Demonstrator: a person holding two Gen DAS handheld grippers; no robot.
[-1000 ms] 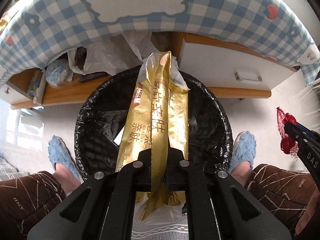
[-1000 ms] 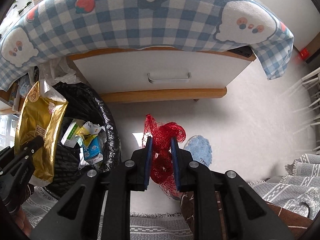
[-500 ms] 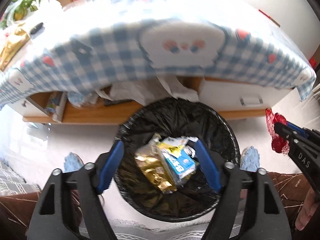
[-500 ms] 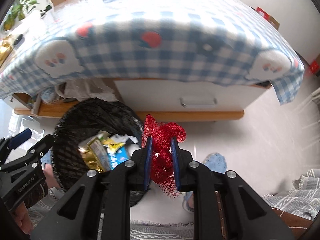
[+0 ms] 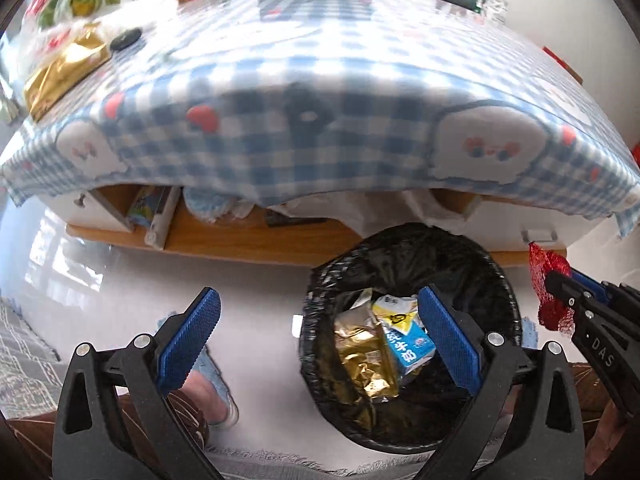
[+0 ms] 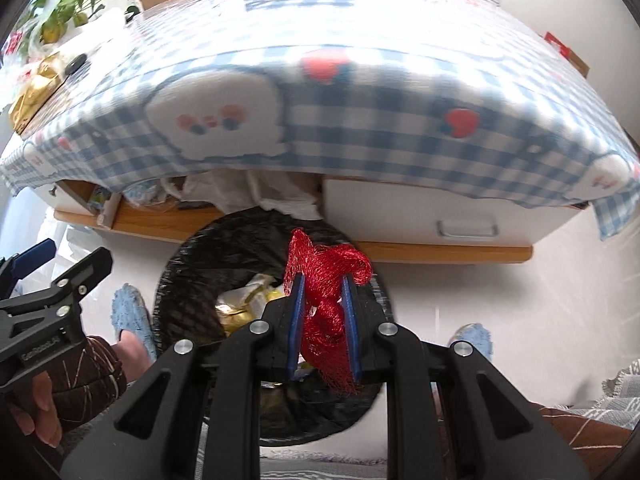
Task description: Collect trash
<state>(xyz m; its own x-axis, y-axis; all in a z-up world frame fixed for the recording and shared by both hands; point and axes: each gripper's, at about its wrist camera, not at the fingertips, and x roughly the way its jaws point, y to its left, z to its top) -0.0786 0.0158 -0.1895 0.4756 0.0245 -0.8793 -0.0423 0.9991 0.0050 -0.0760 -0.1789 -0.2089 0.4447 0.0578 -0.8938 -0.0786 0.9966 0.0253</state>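
Right tongs (image 6: 322,316) clamp the red mesh net (image 6: 326,280) directly above the black-lined bin (image 6: 176,276), ready to drop; left tongs (image 5: 320,344) opening wide, empty, off to the bin's left.

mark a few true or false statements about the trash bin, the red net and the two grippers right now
1. The right gripper is shut on the red mesh net. True.
2. The left gripper holds a gold wrapper. False: its fingers are opening with nothing between them.
3. A gold wrapper lies inside the black-lined bin. True.
4. The bin stands on top of the checked tablecloth. False: it is on the floor in front of the table.
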